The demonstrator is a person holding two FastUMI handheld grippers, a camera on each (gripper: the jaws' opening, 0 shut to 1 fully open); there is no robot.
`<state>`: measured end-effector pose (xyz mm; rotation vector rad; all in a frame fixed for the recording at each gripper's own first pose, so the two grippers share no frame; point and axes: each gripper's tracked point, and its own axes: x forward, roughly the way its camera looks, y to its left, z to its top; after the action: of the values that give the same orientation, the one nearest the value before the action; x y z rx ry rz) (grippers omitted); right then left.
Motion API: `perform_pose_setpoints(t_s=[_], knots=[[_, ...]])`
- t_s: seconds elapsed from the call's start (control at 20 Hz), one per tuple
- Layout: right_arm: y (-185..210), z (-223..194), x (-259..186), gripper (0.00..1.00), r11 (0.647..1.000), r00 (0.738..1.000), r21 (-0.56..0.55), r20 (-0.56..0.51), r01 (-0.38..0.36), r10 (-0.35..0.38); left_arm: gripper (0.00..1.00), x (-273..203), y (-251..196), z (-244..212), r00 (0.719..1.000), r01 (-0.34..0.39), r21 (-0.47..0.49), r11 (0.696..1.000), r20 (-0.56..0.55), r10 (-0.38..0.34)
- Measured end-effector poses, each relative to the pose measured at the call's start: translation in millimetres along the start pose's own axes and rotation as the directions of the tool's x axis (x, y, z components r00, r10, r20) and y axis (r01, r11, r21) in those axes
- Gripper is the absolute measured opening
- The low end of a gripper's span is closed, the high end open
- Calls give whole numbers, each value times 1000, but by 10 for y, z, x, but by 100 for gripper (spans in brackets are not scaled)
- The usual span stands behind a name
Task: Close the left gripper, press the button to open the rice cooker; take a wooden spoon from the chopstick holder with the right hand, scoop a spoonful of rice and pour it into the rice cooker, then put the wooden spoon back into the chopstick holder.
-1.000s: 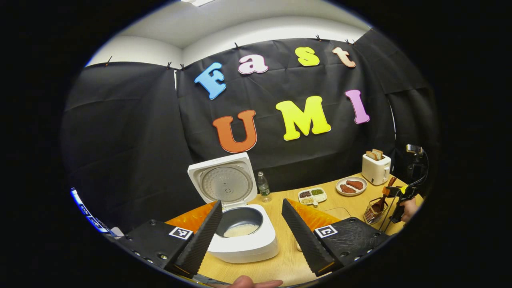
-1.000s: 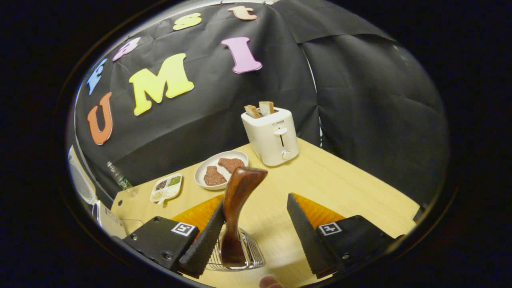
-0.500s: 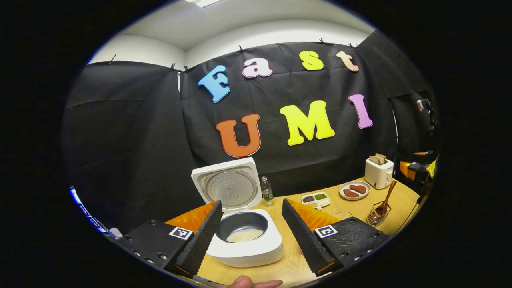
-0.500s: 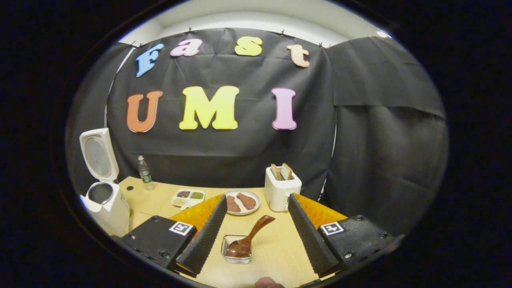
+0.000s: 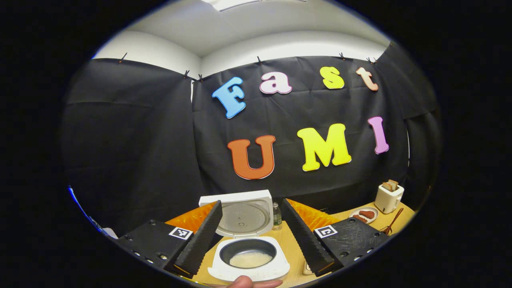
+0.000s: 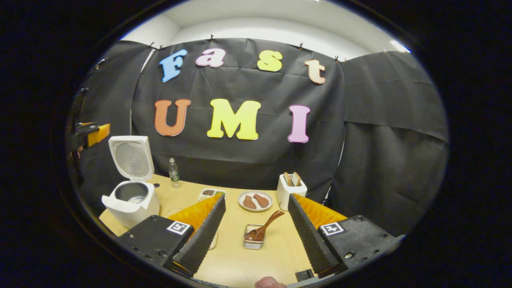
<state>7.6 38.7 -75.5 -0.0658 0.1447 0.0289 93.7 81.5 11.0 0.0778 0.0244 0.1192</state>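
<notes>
Rice cooker (image 6: 132, 192) open, both tongs wide and empty.
Wooden spoon (image 6: 264, 227) leans toward 2 o'clock in the chopstick holder (image 6: 253, 242), between the right gripper (image 6: 256, 232) fingers.

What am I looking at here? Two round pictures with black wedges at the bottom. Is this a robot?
No robot: a person holds a two-finger claw in each hand, and a camera rides on each. The wedges are the fingers. The left gripper view looks past the left claw, open and empty, at an open rice cooker with rice inside. The right gripper view looks past the right claw, also open and empty, at a wooden table with the wooden spoon leaning in its chopstick holder, a plate, a toaster and a bottle.
</notes>
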Motion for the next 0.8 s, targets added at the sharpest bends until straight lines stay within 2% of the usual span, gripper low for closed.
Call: perform_pose_setpoints(t_s=[0.2, 0.35, 0.45, 0.55, 0.7, 0.8], knots=[[47, -80, -54, 100, 1000, 999, -3, -36, -8, 8, 95, 471, 175, 313, 999, -46, 12, 999, 24, 45], [97, -103, -47, 100, 1000, 998, -5, -56, -25, 24, 95, 903, 356, 455, 997, -82, -37, 996, -1, 82], [100, -123, -40, 100, 999, 997, -18, -67, -26, 25, 95, 1211, 475, 413, 994, -98, -82, 992, -62, 94], [134, -154, -33, 100, 999, 996, -26, -79, -37, 35, 95, 1590, 686, 359, 986, -141, -85, 986, -105, 132], [159, -236, -19, 100, 998, 993, -44, -108, -48, 43, 95, 2032, 779, -5, 961, -154, -62, 986, -240, 136], [202, -304, -17, 100, 997, 990, -45, -129, -59, 53, 96, 2226, 857, -277, 932, -157, -50, 986, -337, 132]])
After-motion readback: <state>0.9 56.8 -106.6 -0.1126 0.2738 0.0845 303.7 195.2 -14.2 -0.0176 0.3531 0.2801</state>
